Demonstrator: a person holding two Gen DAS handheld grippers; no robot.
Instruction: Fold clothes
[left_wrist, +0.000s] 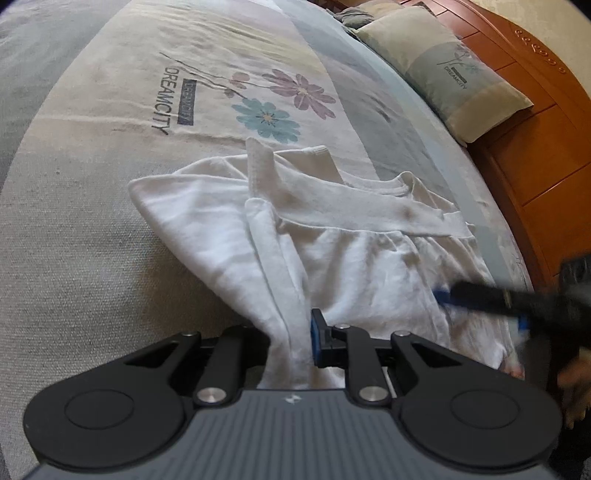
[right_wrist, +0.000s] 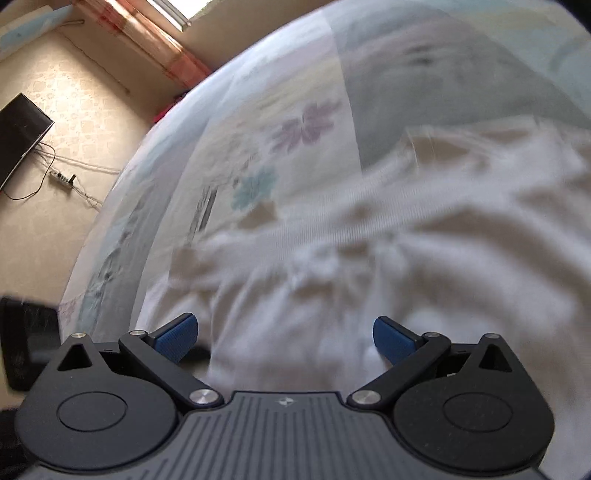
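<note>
Two grippers work over a white shirt (left_wrist: 351, 236) on a bed (left_wrist: 92, 229). Left gripper (left_wrist: 295, 343): jaws pinched tight on a bunched fold of the shirt. Right gripper (right_wrist: 284, 338): jaws spread wide above the cloth (blurred), gripping nothing. Shirt lies rumpled, collar toward a pillow (left_wrist: 443, 70); the sheet bears printed flowers (left_wrist: 280, 99), and a wooden headboard (left_wrist: 535, 140) stands beyond.
</note>
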